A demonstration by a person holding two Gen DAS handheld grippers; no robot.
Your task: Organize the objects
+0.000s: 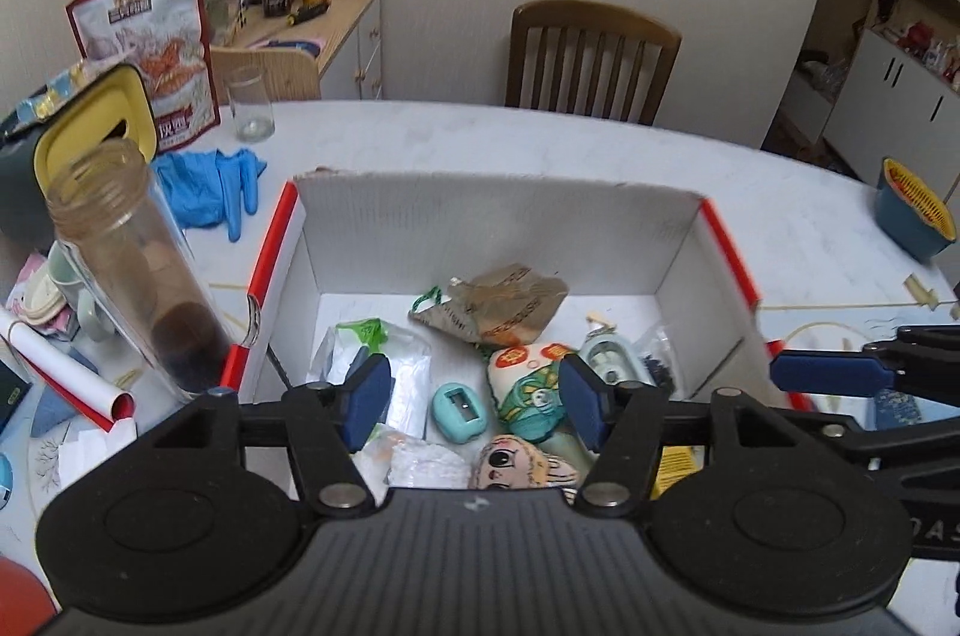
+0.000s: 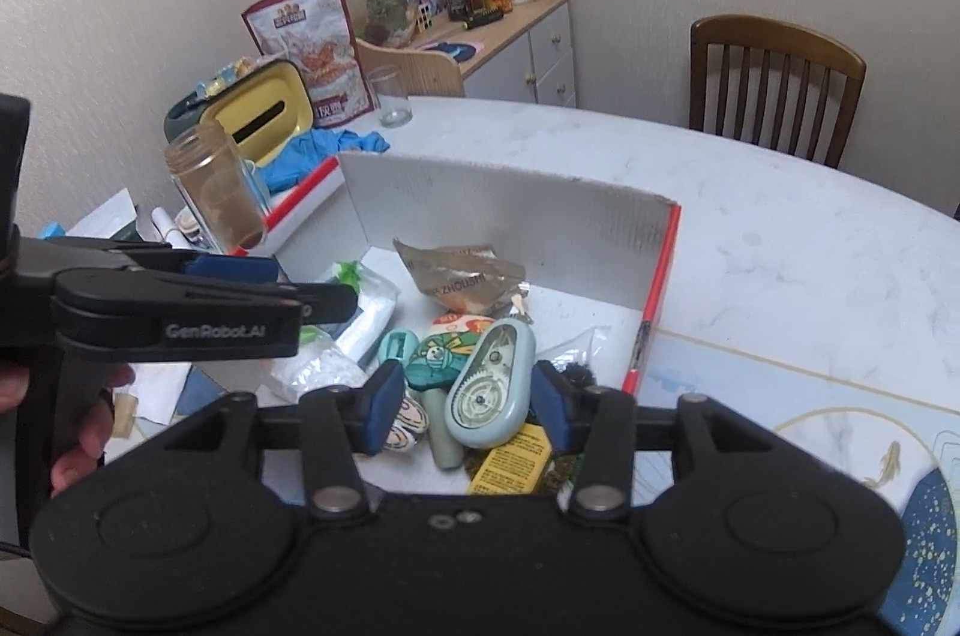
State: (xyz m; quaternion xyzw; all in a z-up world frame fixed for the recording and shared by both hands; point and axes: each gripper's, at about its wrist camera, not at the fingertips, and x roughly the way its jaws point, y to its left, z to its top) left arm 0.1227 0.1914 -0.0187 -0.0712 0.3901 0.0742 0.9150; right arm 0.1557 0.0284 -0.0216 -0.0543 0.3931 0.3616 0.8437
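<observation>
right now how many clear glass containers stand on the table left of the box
2: a tall threaded jar right beside the box's left wall, and a drinking glass farther back by the snack bag. Clutter may hide more.

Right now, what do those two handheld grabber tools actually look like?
Both are matte black plastic. The left gripper and right gripper each have two round discs, silver pivot pins, and fingers tipped with blue pads. White "GenRobot.AI" lettering marks the left one's side.
</observation>
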